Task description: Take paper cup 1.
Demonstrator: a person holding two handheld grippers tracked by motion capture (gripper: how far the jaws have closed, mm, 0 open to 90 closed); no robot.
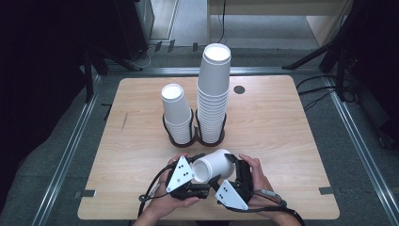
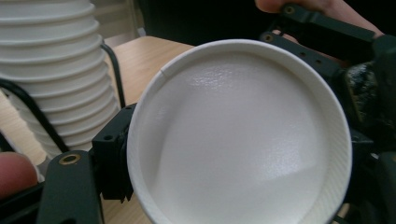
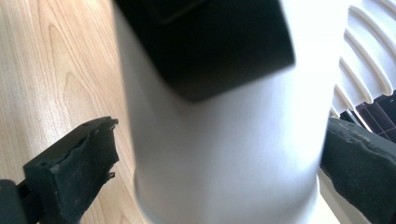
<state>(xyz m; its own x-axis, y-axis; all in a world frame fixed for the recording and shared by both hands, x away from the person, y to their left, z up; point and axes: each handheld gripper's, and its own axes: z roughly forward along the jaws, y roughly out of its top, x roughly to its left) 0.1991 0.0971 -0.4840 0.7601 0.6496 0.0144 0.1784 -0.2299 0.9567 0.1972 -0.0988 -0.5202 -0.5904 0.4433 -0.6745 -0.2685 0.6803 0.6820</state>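
left gripper (image 1: 201, 165) pinching the rim of the paper cup (image 1: 214, 164), low centre of the high view. right gripper (image 1: 234, 165) spread wide, pads clear of the wall on both sides. cup lying sideways, long axis running left to right, mouth toward the left gripper, base toward the right. two cup stacks (image 1: 213, 96) standing just above.

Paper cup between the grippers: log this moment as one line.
paper cup: on its side, off table | left gripper: shut on cup rim | right gripper: open, pads apart from cup | cup stacks: two, upright in holder
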